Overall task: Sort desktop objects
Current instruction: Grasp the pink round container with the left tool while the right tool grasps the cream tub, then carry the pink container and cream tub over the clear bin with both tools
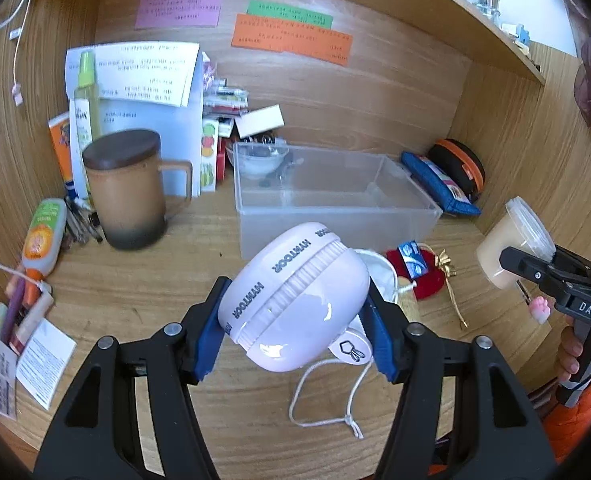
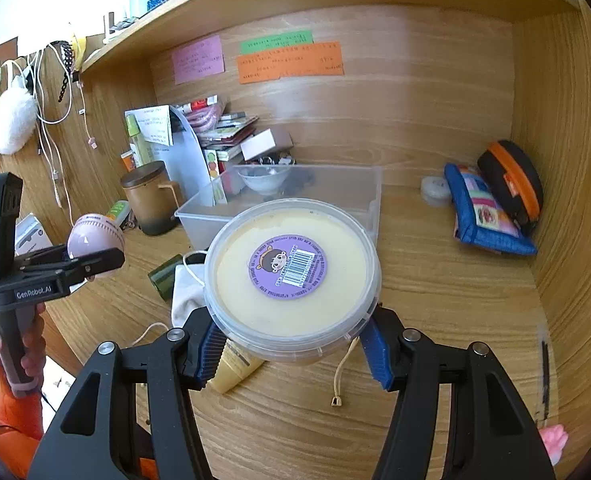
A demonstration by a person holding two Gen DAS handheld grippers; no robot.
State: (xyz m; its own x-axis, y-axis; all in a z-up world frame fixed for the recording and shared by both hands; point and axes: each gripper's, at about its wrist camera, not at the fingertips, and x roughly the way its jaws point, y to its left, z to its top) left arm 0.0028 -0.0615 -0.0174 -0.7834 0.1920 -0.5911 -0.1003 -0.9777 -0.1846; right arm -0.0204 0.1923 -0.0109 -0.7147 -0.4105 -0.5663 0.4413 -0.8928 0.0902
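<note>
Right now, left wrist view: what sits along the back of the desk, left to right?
Orange-capped tube → brown lidded mug → clear plastic bin → blue pouch → black-and-orange case → cream-filled tub, held in the right gripper.

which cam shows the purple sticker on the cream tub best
The right wrist view: the purple sticker faces the lens on the tub held in the right gripper. The left wrist view shows the tub only from the side, sticker hidden.
</note>
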